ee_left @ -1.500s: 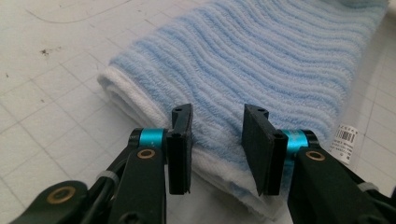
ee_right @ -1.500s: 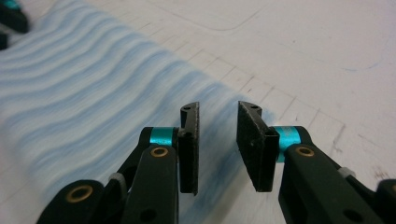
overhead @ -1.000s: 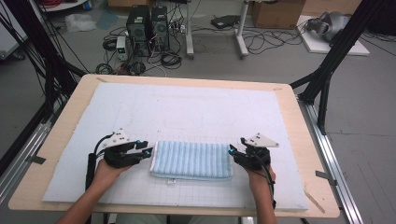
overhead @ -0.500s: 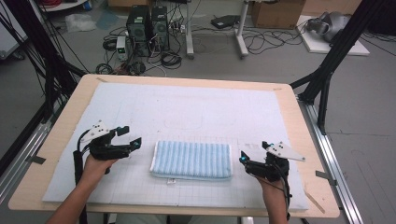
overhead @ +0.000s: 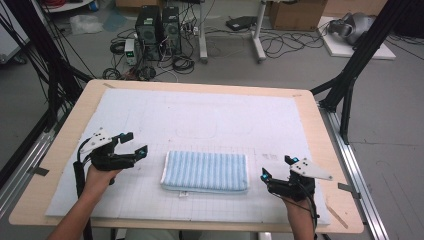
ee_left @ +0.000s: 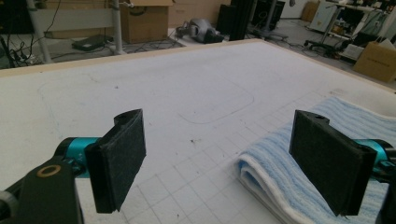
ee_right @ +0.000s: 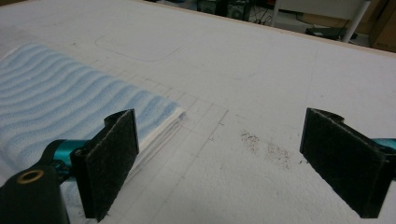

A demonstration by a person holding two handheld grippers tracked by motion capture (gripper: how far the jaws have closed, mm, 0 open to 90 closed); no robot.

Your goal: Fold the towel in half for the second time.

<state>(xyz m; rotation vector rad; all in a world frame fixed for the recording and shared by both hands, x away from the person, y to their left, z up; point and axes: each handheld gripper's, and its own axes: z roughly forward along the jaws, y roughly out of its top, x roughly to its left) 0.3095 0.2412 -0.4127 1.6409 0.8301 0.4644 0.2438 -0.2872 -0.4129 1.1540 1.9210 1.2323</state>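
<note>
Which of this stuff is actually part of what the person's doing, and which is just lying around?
Part of the job:
towel, folded on the mat
left claw, open
right claw, open

Lying about:
computer towers
floor cables
cardboard box

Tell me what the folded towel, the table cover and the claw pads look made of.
Folded towel: soft woven cloth, likely cotton terry; matte, blue-and-white ribbed stripes, plump white folded edges.
Table cover: white felt-like or foam mat, matte and slightly fuzzy, with a printed grid.
Claw pads: black foam or rubber, it seems; dull, grainy face, thick slab edges.
</note>
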